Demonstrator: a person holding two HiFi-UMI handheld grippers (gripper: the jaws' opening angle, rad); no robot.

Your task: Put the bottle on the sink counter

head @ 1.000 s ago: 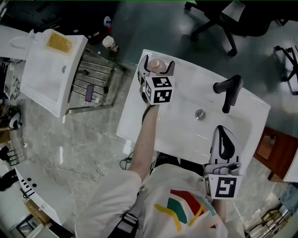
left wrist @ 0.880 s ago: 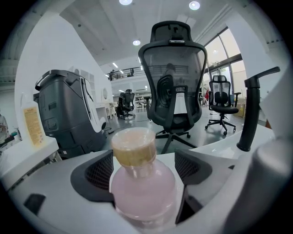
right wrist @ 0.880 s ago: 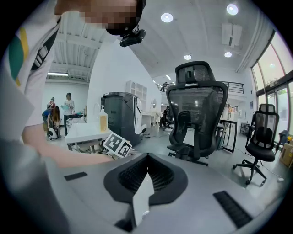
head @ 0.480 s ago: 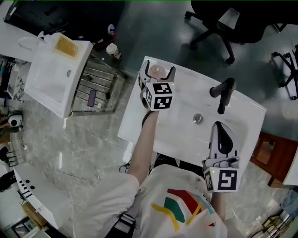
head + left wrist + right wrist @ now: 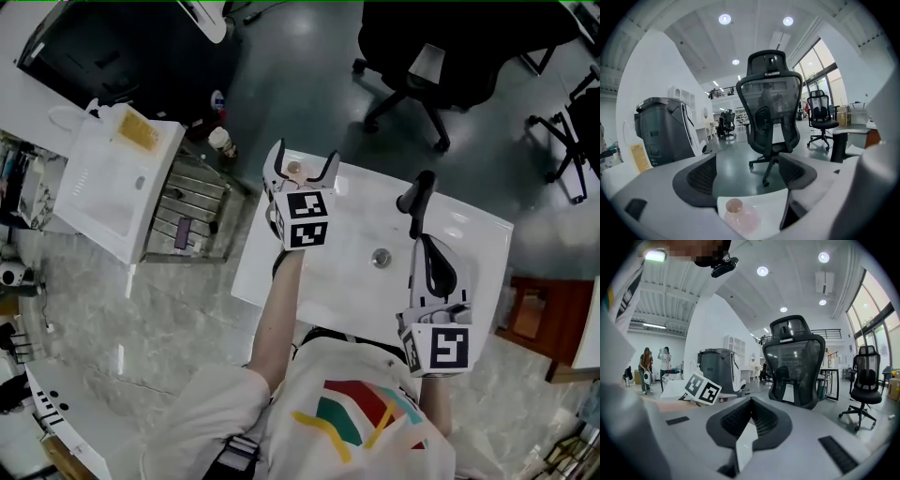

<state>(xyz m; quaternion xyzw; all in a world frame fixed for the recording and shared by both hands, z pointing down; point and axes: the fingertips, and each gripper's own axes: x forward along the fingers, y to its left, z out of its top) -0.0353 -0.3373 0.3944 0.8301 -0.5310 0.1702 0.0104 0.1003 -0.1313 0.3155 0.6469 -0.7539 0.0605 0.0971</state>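
Fingers (image 5: 701, 176) of our left gripper (image 5: 300, 159) spread around the pale pink round bottle (image 5: 737, 214) at the white sink counter's (image 5: 258, 253) far left corner; right gripper (image 5: 750, 413) pressed together, empty. We judge release is in hand; next, lift clear without tipping.

Bottle (image 5: 737, 215) — lower part hidden behind left hand-held gripper (image 5: 749, 176).

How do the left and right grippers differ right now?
The left gripper has its jaws apart; the right gripper has them together. The pink bottle stands between the left gripper's jaws, not clamped; the right gripper holds nothing. The left gripper is at the far left corner of the sink counter, the right gripper near the tap. Both are over the white sink.
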